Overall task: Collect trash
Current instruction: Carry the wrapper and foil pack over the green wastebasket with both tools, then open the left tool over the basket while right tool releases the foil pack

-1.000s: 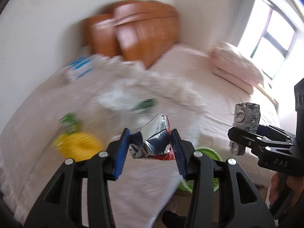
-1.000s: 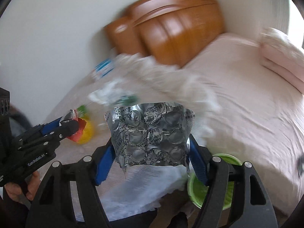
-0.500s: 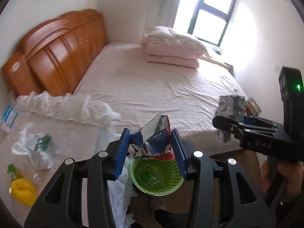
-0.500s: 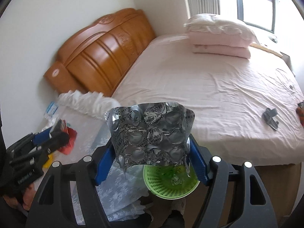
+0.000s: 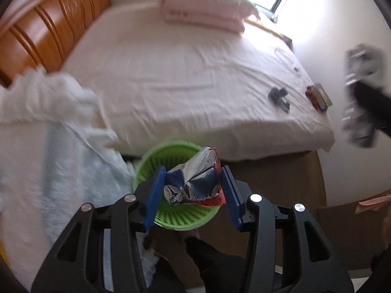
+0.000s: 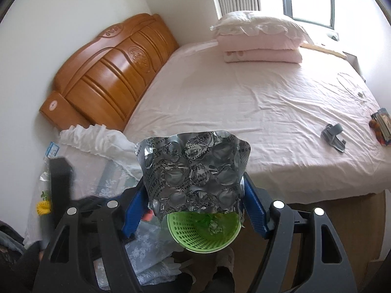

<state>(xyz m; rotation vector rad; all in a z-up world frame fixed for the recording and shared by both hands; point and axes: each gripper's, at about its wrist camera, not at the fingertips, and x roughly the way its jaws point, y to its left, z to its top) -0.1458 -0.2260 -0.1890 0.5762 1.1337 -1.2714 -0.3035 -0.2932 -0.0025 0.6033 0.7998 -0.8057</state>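
**tidy_tom:** So where's the trash at right now? Both hands loaded?

**binwatch:** Yep, both. The left gripper (image 5: 192, 172) has a crumpled foil wrapper (image 5: 195, 183), silver inside with blue and red print, sitting between its blue fingers (image 5: 156, 193). Those fingers have just been easing apart a bit. The wrapper sits against the right one, but honestly I can't tell if the left one is pressing on it or if there's a sliver of daylight. In that view the wrapper hangs right over the mouth of the green basket (image 5: 156, 156).

**tidy_tom:** And the other hand?

**binwatch:** The right gripper (image 6: 194, 188) is clamped on a silver blister sheet (image 6: 193, 168), pinched by its two side edges, standing upright and all crinkled. Fairly wide grip since the sheet is wide. The basket (image 6: 202, 241) shows just under the sheet's bottom edge, and there's some green and pale stuff in it.

**tidy_tom:** Where's the basket standing?

**binwatch:** On the floor, near the bed (image 6: 244, 112), with the cloth-covered worktop (image 6: 97, 171) to its left. The wooden headboard (image 6: 110, 73) is far left, and folded pink bedding (image 6: 259, 41) is at the far end by the window. A small grey thing (image 6: 333, 134) lies on the sheet over to the right. The left view is pretty blurry.
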